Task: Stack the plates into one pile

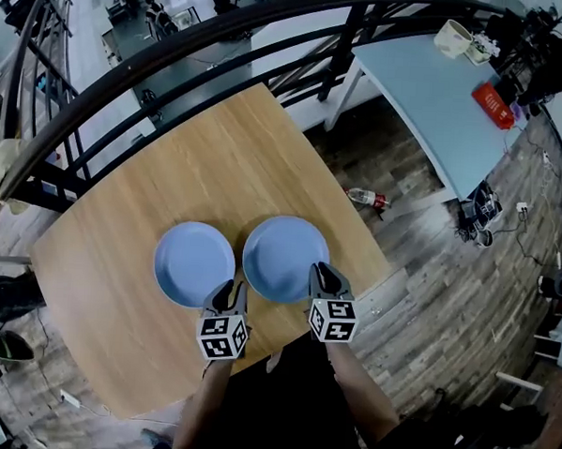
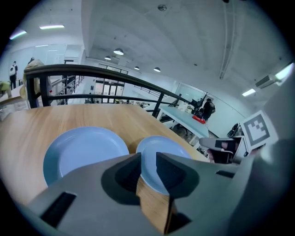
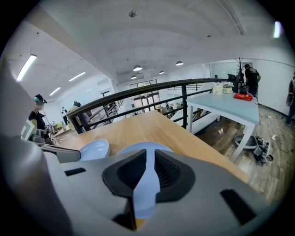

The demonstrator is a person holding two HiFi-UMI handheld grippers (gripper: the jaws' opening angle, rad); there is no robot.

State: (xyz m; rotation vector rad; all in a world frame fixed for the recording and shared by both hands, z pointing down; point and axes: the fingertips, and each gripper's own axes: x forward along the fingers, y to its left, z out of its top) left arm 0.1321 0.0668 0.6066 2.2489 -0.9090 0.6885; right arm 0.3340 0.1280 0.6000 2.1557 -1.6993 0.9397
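Observation:
Two light-blue plates lie side by side on the round wooden table [image 1: 209, 159]: the left plate [image 1: 193, 262] and the right plate [image 1: 281, 256]. My left gripper [image 1: 231, 291] hovers at the near side, by the gap between the plates. In the left gripper view its jaws [image 2: 147, 162] stand open with only bare wood between them, and the left plate [image 2: 83, 150] and the right plate [image 2: 161, 144] lie just ahead. My right gripper [image 1: 323, 274] sits on the right plate's near right rim. The blue rim [image 3: 146, 182] fills the gap between its jaws [image 3: 148, 167].
A black railing [image 1: 225, 33] curves round the table's far side. Beyond it to the right stands a pale blue table [image 1: 429, 95] with a cup and a red item. A bottle [image 1: 369, 197] lies on the plank floor. The wooden table's near edge runs just behind the grippers.

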